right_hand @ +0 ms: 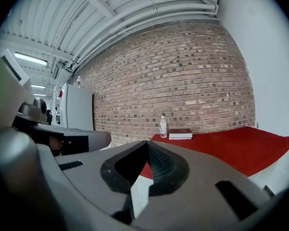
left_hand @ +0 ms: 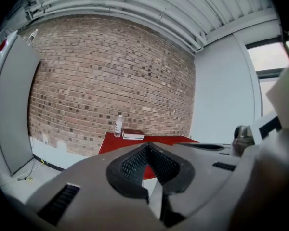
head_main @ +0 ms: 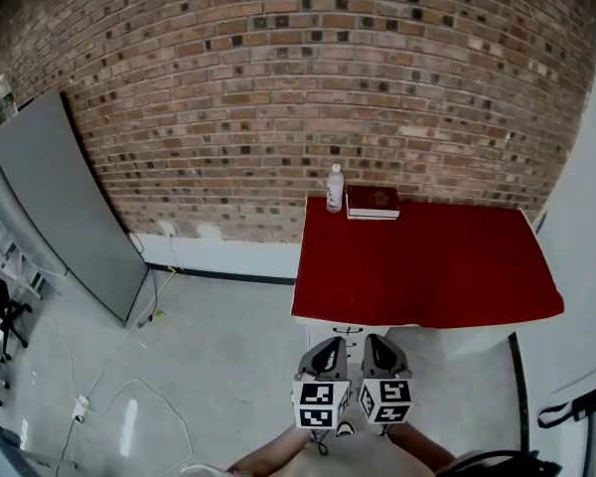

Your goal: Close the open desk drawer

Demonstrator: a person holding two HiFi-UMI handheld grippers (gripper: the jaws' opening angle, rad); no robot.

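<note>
Two grippers sit side by side, low in the head view, just short of the desk's near edge: left gripper (head_main: 328, 351), right gripper (head_main: 379, 348). Fingers of both are closed tip to tip with nothing between them; each gripper view shows only the red top through the gap behind the tips. Desk (head_main: 427, 266) wears a red cloth and stands against the brick wall. Bottle (head_main: 335, 189) and book (head_main: 372, 203) are at its far left corner, well apart from the work. Drawer (head_main: 447, 341): taken to be the pale strip below the cloth's near edge, just ahead of the grippers; how far it stands out I cannot tell. Step in hand, as judged: approach, no contact yet. To do it well: leave the fingers closed as blunt pushers. Set both level on the drawer front, one either side of its middle. Push straight toward the wall so it does not skew and jam. Slow near the end, and watch that the cloth hem does not catch.
</note>
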